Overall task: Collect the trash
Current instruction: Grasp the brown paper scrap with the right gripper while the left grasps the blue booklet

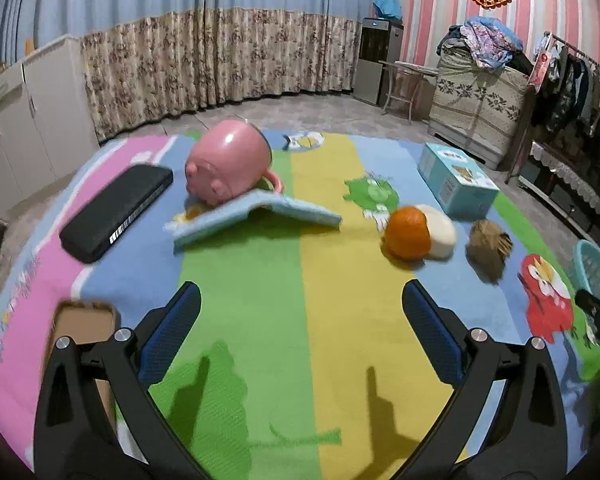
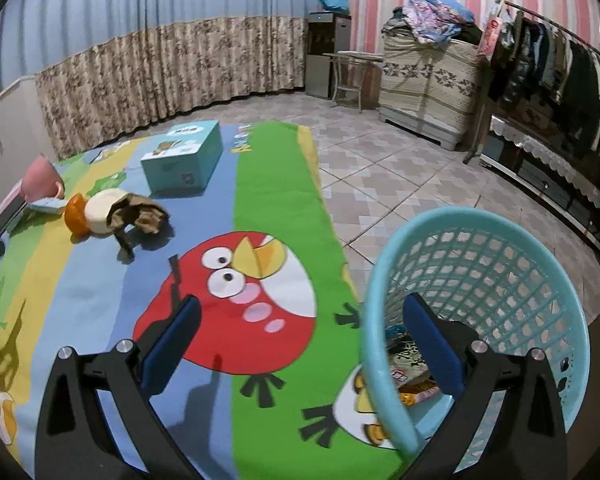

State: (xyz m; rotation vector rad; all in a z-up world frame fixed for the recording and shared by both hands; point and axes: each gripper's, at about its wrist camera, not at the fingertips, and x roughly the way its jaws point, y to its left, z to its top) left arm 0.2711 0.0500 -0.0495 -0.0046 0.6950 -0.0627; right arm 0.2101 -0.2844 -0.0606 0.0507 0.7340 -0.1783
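My left claw (image 1: 302, 332) hangs open and empty over the striped cartoon-print bedsheet (image 1: 332, 280). Ahead lie an orange peel (image 1: 407, 232) and a crumpled brown paper wad (image 1: 487, 249), well apart from it. My right claw (image 2: 302, 334) is open, straddling the rim of the turquoise plastic mesh basket (image 2: 500, 264), which holds wrappers (image 2: 410, 376).

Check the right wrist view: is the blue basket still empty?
No, wrappers already lie in the bottom of the blue basket, seen just beside the open right gripper.
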